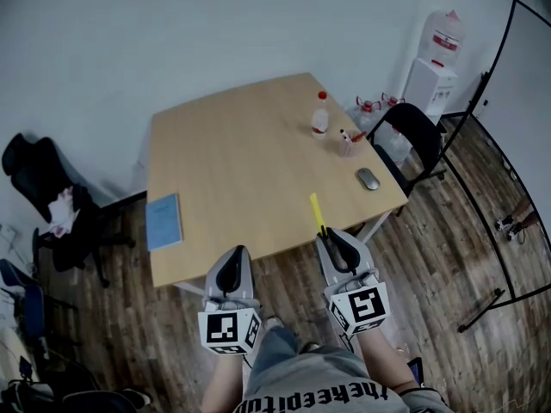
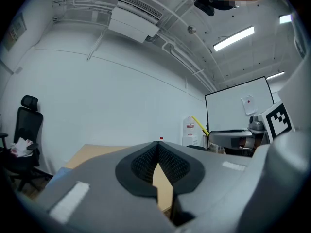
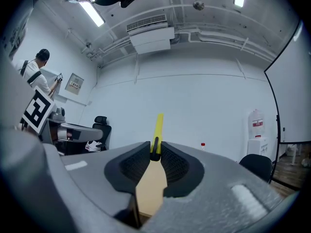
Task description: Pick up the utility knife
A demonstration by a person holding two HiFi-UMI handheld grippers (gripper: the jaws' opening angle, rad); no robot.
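Note:
The utility knife [image 1: 317, 212] is a thin yellow stick with a black end, and my right gripper [image 1: 325, 233] is shut on that black end. It pokes forward over the near edge of the wooden table [image 1: 250, 162]. In the right gripper view the utility knife [image 3: 157, 128] rises from between the fingertips of the right gripper [image 3: 155, 154]. My left gripper [image 1: 232, 254] hovers at the table's near edge, jaws pressed together on nothing. The left gripper [image 2: 157, 149] shows its pads meeting at the tip in its own view, with the yellow knife [image 2: 199, 125] off to the right.
On the table stand a white bottle with a red cap [image 1: 320, 114], a small cup with pens [image 1: 347, 142] and a grey mouse [image 1: 368, 178]; a blue notebook [image 1: 164, 221] lies at the left edge. Black chairs [image 1: 415, 141] [image 1: 52, 200], a water dispenser [image 1: 435, 76] and a whiteboard frame [image 1: 508, 162] surround it.

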